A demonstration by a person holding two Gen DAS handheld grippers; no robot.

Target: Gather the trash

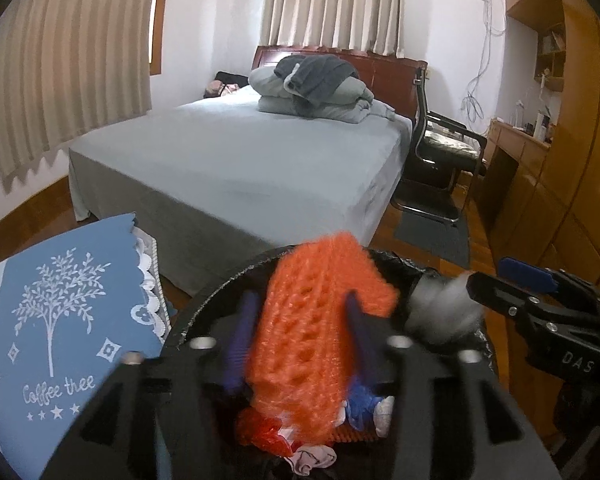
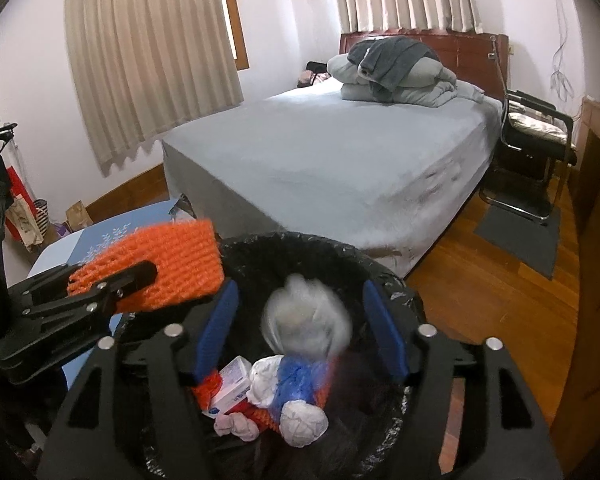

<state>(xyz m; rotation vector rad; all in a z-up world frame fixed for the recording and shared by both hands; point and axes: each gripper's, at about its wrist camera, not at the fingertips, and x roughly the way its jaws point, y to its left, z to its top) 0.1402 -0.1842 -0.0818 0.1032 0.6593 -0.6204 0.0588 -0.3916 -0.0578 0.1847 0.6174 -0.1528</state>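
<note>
An orange foam net (image 1: pixel 316 312) lies blurred between the blue pads of my left gripper (image 1: pixel 300 300), which is open; its left pad stands clear of the net. From the right wrist view the net (image 2: pixel 168 264) hangs at the left rim of a black-lined bin (image 2: pixel 292 240). My right gripper (image 2: pixel 300 292) is open over the bin, with a blurred grey-white wad (image 2: pixel 306 320) loose between its pads and a gap on each side. The wad (image 1: pixel 440 312) also shows by the right gripper (image 1: pixel 488 276). In the bin lie a white box (image 2: pixel 230 388), tissues and blue and orange scraps.
A table with a blue "Coffee tree" cloth (image 1: pixel 60 320) stands left of the bin. Behind is a bed (image 2: pixel 340 152) with folded bedding. A black chair (image 2: pixel 532 140), a grey mat (image 2: pixel 520 236) and wooden cabinets (image 1: pixel 560 160) are to the right. Bags (image 2: pixel 28 216) sit by the left wall.
</note>
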